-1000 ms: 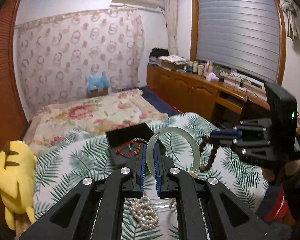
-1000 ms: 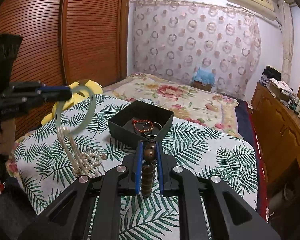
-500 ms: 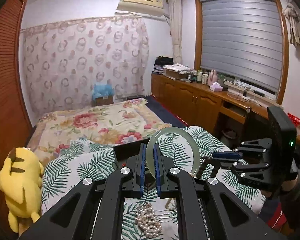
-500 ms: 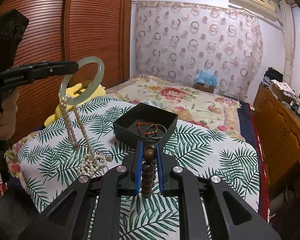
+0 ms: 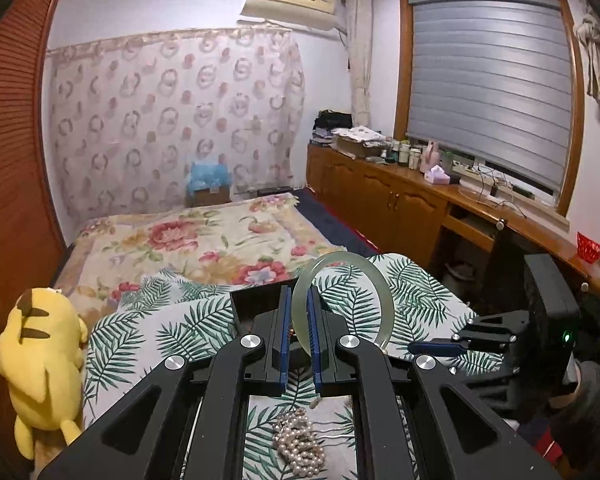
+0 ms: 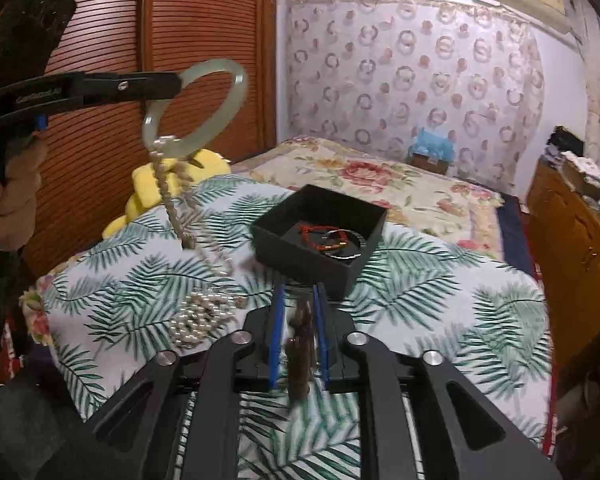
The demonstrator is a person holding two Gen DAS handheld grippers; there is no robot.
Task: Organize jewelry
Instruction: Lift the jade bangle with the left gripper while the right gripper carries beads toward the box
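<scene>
My left gripper (image 5: 298, 320) is shut on a pale green jade bangle (image 5: 380, 304), held up in the air. In the right wrist view a pearl strand (image 6: 168, 196) is looped through the bangle (image 6: 196, 108) and trails down to a pile (image 6: 204, 316) on the leaf-print cloth. My right gripper (image 6: 298, 286) hovers just in front of the black box (image 6: 300, 262). Its jaws are opening, and a blurred string of brown beads (image 6: 300, 356) hangs loose between the pads, touching neither. The box holds a red cord bracelet (image 6: 320, 236) and a dark ring.
A yellow plush toy (image 5: 40, 360) lies at the bed's left edge by the slatted wardrobe (image 6: 100, 32). A floral quilt (image 5: 204, 240) covers the far half of the bed. A wooden counter (image 5: 420, 200) runs along the right under the window.
The left gripper has lifted the bangle higher, drawing the pearl strand up with it. The right gripper has sunk toward the box and its jaws have parted, freeing the brown beads.
</scene>
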